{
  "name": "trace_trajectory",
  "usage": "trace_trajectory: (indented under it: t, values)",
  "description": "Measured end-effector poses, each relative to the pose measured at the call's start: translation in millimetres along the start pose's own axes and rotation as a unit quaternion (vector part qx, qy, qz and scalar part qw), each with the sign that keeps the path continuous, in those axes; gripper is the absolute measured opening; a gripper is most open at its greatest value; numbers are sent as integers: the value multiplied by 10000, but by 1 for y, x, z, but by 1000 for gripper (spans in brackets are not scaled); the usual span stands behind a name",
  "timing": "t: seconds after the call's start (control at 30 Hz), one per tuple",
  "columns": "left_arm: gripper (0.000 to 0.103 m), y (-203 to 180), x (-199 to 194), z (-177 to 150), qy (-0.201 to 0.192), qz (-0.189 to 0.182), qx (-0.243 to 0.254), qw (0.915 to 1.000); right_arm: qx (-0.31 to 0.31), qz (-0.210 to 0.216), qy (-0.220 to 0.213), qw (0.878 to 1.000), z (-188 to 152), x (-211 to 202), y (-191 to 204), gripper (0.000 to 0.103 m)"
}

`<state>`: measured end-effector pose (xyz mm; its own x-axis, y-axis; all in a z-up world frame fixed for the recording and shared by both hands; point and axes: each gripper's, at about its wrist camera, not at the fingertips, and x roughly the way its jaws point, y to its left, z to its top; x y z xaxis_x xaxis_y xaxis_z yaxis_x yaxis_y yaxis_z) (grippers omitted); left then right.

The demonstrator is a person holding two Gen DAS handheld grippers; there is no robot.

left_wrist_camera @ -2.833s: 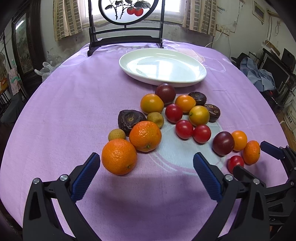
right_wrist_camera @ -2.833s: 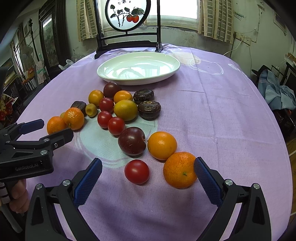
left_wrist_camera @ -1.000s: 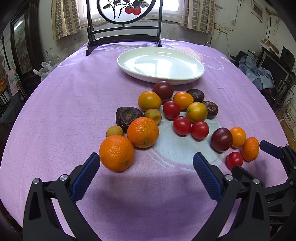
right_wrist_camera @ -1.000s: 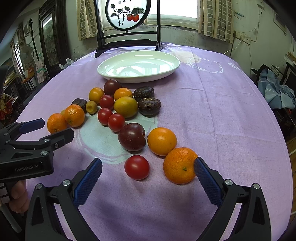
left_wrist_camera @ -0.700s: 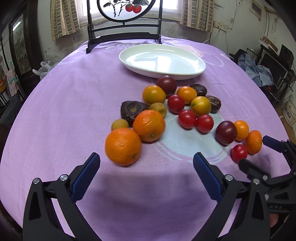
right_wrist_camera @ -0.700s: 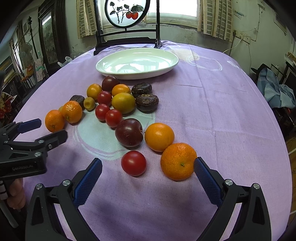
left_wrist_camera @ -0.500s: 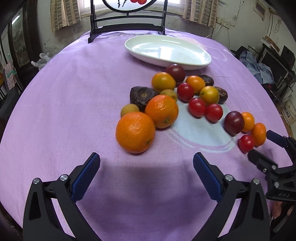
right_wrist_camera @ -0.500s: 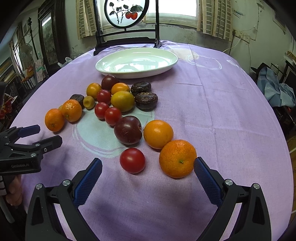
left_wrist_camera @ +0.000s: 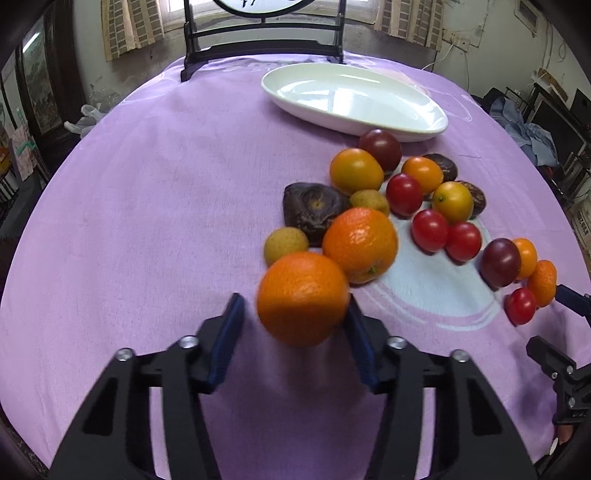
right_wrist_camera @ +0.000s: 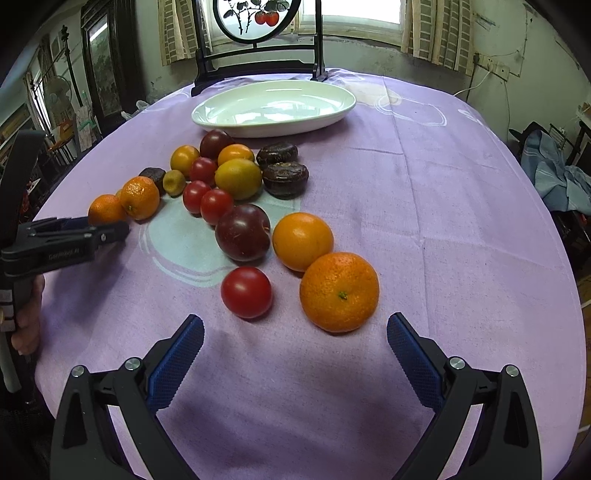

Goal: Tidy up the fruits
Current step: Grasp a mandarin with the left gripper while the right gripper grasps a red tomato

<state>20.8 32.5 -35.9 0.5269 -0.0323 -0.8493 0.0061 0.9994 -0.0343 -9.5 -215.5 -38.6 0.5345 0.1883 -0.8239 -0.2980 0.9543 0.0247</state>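
Note:
My left gripper (left_wrist_camera: 295, 317) has its jaws closing around an orange (left_wrist_camera: 302, 297) on the purple tablecloth. The right pad touches the fruit; a narrow gap still shows at the left pad. In the right wrist view that gripper (right_wrist_camera: 110, 225) reaches in from the left, its tips at the same orange (right_wrist_camera: 105, 210). My right gripper (right_wrist_camera: 295, 343) is open and holds nothing, just short of a second orange (right_wrist_camera: 339, 291) and a red tomato (right_wrist_camera: 246, 291). A white oval plate (right_wrist_camera: 273, 125) stands empty at the far side. Several tomatoes, plums and citrus lie between.
A dark wooden stand with a round painted panel (right_wrist_camera: 258, 14) rises behind the plate. Another orange (left_wrist_camera: 360, 245) and a small yellow fruit (left_wrist_camera: 286, 243) sit right behind the one in my left jaws. A hand (right_wrist_camera: 27, 314) holds the left gripper's handle.
The left gripper moved forward and down onto the near orange, and its jaws narrowed from wide open to almost on the fruit. The right gripper barely moved and stays open.

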Motion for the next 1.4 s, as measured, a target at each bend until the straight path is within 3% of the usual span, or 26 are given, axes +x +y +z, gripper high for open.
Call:
trace_trajectory:
  t: [0.37,0.6,0.7,0.77,0.87,1.07,1.2,1.4]
  values:
    - [41,10,-10,-6,-1,-352,-218,9991,-157,348,22,9993,6,-8,14,96]
    - [41,7,-19,-12,-86,-510,-194,9985,-198,559,145,9981,2,-16,15,82]
    - [41,5,-20,-14,-98,-529,-178,9984,-236,852,204,9959,1,-15,21,76]
    - [41,5,-19,-14,-86,-518,-188,9984,-290,771,217,9964,2,-10,26,73]
    - [41,5,-17,-15,-30,-486,-191,9986,-301,540,378,9974,5,9,28,60]
    - [41,8,-19,-16,-63,-472,-220,9986,-219,220,210,9993,20,22,31,56]
    - [41,6,-18,-17,-55,-481,-184,9987,-203,-19,172,9996,25,29,33,31]
    - [41,5,-21,-17,-90,-458,-188,9987,-107,109,97,9998,21,23,26,29]
